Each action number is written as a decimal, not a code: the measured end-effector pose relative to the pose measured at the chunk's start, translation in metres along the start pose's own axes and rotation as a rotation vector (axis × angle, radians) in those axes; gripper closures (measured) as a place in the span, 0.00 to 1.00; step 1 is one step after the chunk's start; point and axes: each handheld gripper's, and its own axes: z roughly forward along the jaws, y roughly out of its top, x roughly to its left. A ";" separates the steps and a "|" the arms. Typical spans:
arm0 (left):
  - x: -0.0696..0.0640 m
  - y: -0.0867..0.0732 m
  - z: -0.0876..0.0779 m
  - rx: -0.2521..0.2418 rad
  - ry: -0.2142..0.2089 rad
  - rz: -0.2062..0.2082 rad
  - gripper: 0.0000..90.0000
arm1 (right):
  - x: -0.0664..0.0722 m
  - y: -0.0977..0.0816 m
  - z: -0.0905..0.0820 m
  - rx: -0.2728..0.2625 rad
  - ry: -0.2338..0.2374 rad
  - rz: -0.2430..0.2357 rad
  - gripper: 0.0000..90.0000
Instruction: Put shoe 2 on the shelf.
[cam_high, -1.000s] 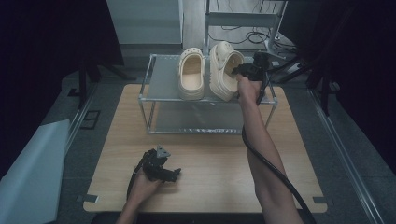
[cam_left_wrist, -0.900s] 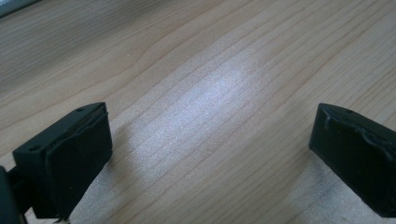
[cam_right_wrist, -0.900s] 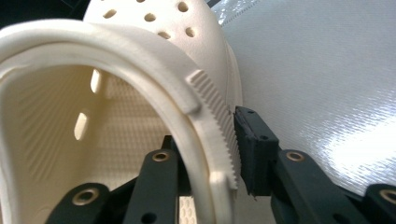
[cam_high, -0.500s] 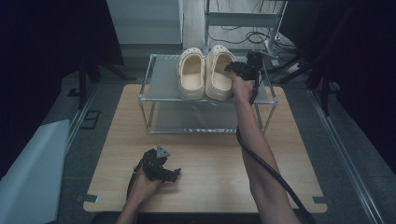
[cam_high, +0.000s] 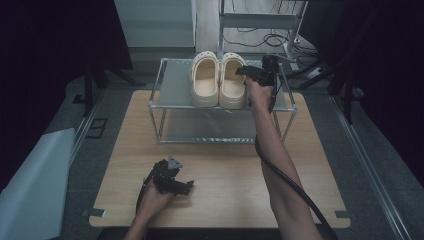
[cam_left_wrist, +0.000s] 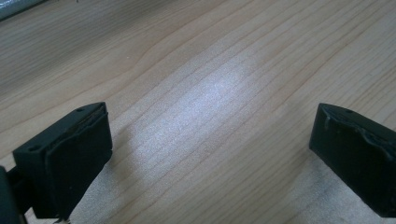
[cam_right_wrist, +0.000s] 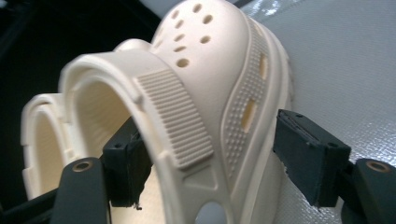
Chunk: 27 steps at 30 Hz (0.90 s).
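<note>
Settled now beside its mate, the right-hand clog (cam_high: 233, 80) lies flat on the top shelf of the metal rack (cam_high: 172, 95), where a second ago it was tipped up on edge in the right gripper (cam_high: 243, 70); the left gripper (cam_high: 186, 188) has not shifted. Both cream clogs sit at about 12 o'clock from the table's (cam_high: 225, 175) centre, toes away from the person, long axes running 6 to 12, the left clog (cam_high: 204, 80) touching or nearly touching the other. In the right gripper view the jaws straddle the clog's side wall near the heel strap (cam_right_wrist: 173, 121), one jaw inside the opening, the other outside with a visible gap to the wall, so the grip looks loosened or opening rather than clamped. The left gripper rests on the wooden table at 7 o'clock, jaws wide with nothing between them, well apart from the rack. Any further handling of the clogs falls to the right hand, which lies just at 3 o'clock of the pair; a clean withdrawal would run back toward 6, along the shoe's length.
</note>
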 end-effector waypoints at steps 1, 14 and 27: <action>0.000 0.000 0.000 0.001 0.000 -0.001 0.00 | -0.001 0.001 -0.002 0.000 0.017 0.003 0.33; 0.000 0.001 0.001 -0.009 -0.006 -0.014 0.00 | -0.002 0.003 -0.026 0.000 0.124 -0.109 0.28; -0.001 0.001 0.002 -0.017 -0.015 -0.023 0.00 | -0.021 -0.008 -0.053 0.004 0.184 -0.187 0.23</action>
